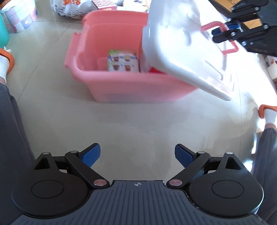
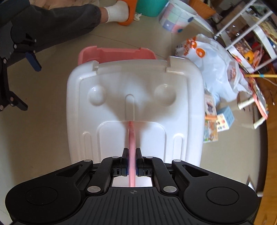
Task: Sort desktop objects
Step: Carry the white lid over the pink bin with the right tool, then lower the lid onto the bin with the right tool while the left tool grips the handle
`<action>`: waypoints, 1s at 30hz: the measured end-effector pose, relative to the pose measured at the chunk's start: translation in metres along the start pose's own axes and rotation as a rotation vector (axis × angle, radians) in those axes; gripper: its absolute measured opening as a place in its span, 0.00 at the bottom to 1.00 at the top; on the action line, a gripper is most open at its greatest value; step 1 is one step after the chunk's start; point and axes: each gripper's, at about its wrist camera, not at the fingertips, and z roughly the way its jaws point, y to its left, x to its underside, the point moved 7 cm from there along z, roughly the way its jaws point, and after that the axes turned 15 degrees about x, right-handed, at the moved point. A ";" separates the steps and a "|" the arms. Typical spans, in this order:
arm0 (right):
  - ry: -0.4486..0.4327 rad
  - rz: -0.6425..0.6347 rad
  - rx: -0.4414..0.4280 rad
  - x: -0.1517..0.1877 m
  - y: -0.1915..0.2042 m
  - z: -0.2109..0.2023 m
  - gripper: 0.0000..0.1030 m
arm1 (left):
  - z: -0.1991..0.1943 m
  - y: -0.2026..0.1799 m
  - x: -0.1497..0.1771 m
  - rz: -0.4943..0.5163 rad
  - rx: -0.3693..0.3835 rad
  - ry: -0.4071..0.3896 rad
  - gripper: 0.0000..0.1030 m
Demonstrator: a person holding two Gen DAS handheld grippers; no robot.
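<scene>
pink storage bin [image 1: 121, 86] sat on the pale tiled floor [image 1: 121, 124], its mouth partly uncovered, with a colourful printed box [image 1: 123, 60] standing inside against the far wall; the print on that box was too blurred to read. white lid [image 2: 135, 107] hung tilted above the bin's right side, off the rim, carried by its pink handle [image 2: 131, 147]. right tongs [image 2: 132, 161] were closed tight on that handle, the blue pads pressed to either side of the thin pink bar. in the left wrist view the same lid [image 1: 187, 48] slanted down toward the floor, with the right tongs [image 1: 223, 32] gripping the handle [image 1: 219, 34] at the upper right. left tongs [image 1: 137, 155] were spread wide and held nothing, hovering over bare floor in front of the bin. a white plastic bag [image 2: 214, 69] with orange lettering lay right of the lid, its characters not legible, and small picture boxes [image 2: 214, 119] lay just beside it. a pastel patchwork bucket [image 2: 176, 17] stood farther back, near a foot in a white sock and orange slipper [image 2: 121, 12].
</scene>
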 end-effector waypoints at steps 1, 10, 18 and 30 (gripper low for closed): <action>0.002 -0.022 -0.002 -0.008 -0.006 0.012 0.05 | -0.003 0.004 -0.004 -0.007 -0.004 0.000 0.92; 0.006 -0.098 -0.037 -0.049 0.011 0.030 0.06 | -0.025 0.028 -0.041 0.015 -0.039 -0.021 0.92; -0.002 -0.145 -0.040 -0.074 0.018 0.048 0.07 | -0.036 0.042 -0.051 0.007 -0.038 -0.031 0.92; -0.020 -0.142 -0.042 -0.109 0.021 0.069 0.08 | -0.044 0.053 -0.073 0.033 -0.055 -0.058 0.92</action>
